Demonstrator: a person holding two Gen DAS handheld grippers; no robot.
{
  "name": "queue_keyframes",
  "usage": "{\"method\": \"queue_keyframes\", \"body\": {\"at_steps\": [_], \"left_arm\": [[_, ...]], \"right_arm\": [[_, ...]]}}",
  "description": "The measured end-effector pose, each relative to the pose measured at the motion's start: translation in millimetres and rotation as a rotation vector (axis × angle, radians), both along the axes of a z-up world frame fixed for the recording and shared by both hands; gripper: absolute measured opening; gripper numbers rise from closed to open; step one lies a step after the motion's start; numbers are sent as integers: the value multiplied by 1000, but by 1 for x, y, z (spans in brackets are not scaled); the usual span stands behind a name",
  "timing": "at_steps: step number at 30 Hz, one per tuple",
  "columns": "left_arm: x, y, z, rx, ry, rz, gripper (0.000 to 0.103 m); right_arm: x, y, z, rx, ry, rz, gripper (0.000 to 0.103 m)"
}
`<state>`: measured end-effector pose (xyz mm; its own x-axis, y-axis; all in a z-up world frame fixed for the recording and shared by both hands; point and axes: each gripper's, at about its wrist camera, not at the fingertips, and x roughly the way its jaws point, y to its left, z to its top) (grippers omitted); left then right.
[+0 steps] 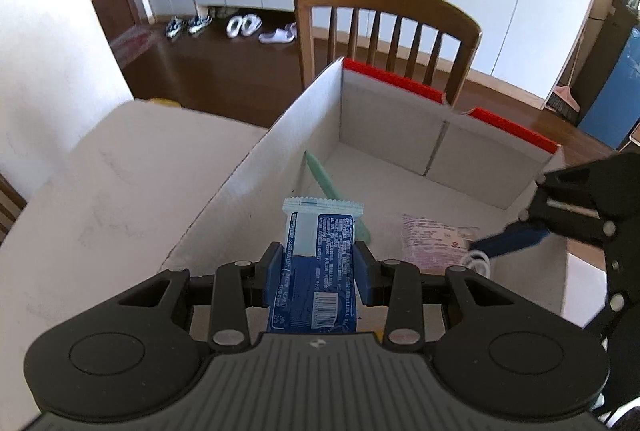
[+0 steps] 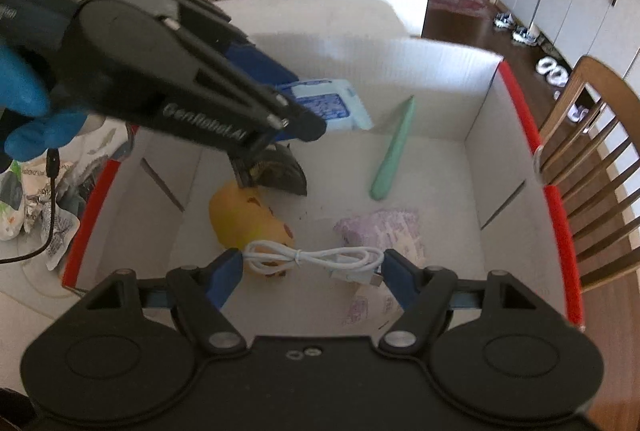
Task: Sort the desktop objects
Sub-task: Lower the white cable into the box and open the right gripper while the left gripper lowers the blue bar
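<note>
Left gripper [image 1: 316,271]: clamped on the blue snack packet [image 1: 320,255], pads pressing its two long edges; packet pointing forward past the fingertips, over the cardboard box [image 1: 256,167], likely so a release drops it inside.
Right gripper [image 2: 312,269]: jaws spread wide with the coiled white cable [image 2: 312,255] stretched lengthwise between the pads, seemingly pinched end to end; true grip or mere bracketing hard to confirm.
Below the right gripper: yellow toy [image 2: 244,219] and pink sachet [image 2: 380,231] on the box floor, just under the cable.
Ahead of both tools: green pen-like stick [image 2: 394,151] lying slantwise, apart from the rest.
Under the left tool, seen from the right wrist: dark wrapper [image 2: 284,175] on the floor.
Outside the box, left of the right gripper: heap of plastic bags [image 2: 36,199] on the table [image 1: 100,191].
Stage, as judged: both loads above the box, drop-off pending.
Risk: cable springing loose and snagging a pad.
</note>
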<state>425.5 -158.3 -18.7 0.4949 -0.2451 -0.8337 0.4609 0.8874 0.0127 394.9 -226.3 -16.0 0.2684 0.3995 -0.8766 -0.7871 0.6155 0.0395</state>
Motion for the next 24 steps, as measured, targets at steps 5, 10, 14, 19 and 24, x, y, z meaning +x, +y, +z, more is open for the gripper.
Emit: {"method": "queue_keyframes", "body": {"at_steps": [5,10,14,19,24], "left_arm": [[10,-3,-9,27,25,-8,36],[15,-7,-15,47,44,-19,36],[17,-9,-23,78,62,-22,36],[21,-8,-31,97,86,-18,36],[21,-10,-35,100,98,-25,36]], "right_arm": [[2,3,-6,-9,22,8,76],[4,5,-9,-7,38,11,76],[4,5,-10,-5,43,16,76],[4,5,-10,-7,42,19,76],[5,5,-11,-10,46,16,77]]}}
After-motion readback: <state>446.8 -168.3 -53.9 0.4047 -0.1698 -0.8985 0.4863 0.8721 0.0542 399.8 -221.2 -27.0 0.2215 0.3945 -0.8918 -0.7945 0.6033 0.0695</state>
